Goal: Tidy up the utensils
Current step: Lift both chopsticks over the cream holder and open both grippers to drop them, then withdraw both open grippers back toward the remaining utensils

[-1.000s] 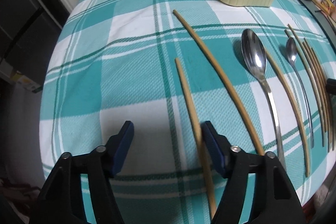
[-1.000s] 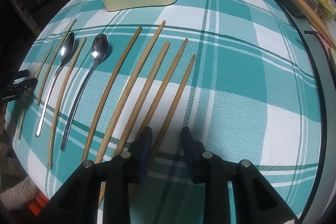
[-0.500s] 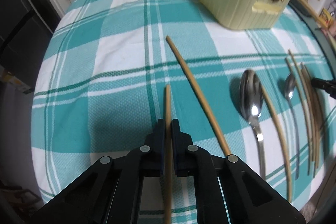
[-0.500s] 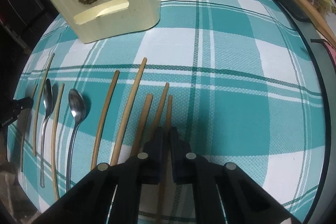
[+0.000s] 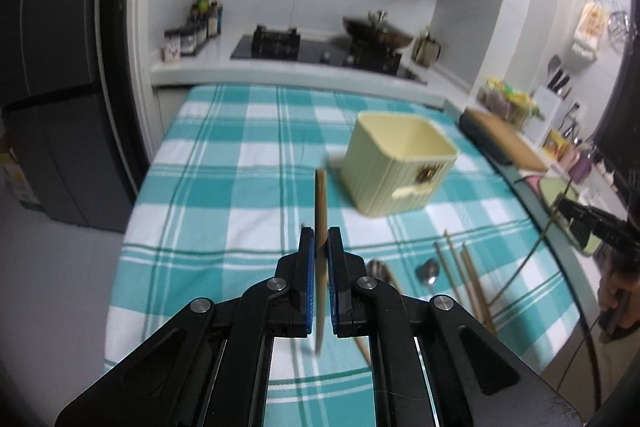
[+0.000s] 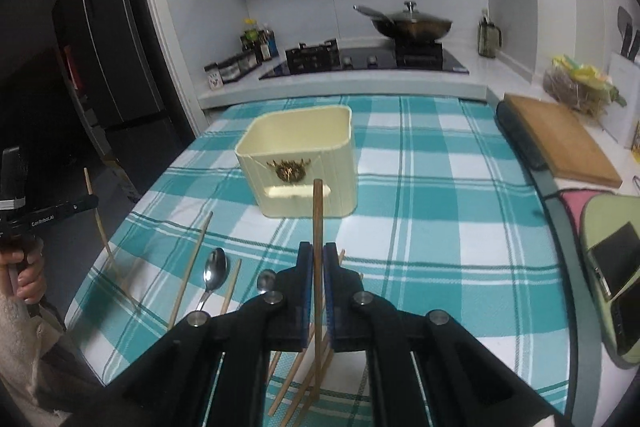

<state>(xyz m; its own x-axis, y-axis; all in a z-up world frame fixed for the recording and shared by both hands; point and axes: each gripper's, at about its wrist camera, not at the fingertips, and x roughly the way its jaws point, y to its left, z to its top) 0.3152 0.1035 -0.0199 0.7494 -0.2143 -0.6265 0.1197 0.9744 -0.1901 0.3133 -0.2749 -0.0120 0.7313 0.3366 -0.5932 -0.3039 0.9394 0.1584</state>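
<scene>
Both tongs, left [image 5: 319,241] and right [image 6: 318,255], clamp upright chopsticks [image 5: 320,203] [image 6: 317,215], seemingly above table.

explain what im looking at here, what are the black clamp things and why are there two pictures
There is no robot here. A person holds a black hand-held gripper in each hand, and each carries a wide-angle camera looking forward along its two jaws. One picture comes from the left gripper, the other from the right gripper.

Both look across a table under a teal and white checked tablecloth. On it stands a cream square plastic holder, open at the top. Nearer lie more wooden chopsticks and two metal spoons.

Each gripper is shut on one thin wooden chopstick, held upright: the left chopstick and the right chopstick. The chopsticks probably go into the holder.
</scene>
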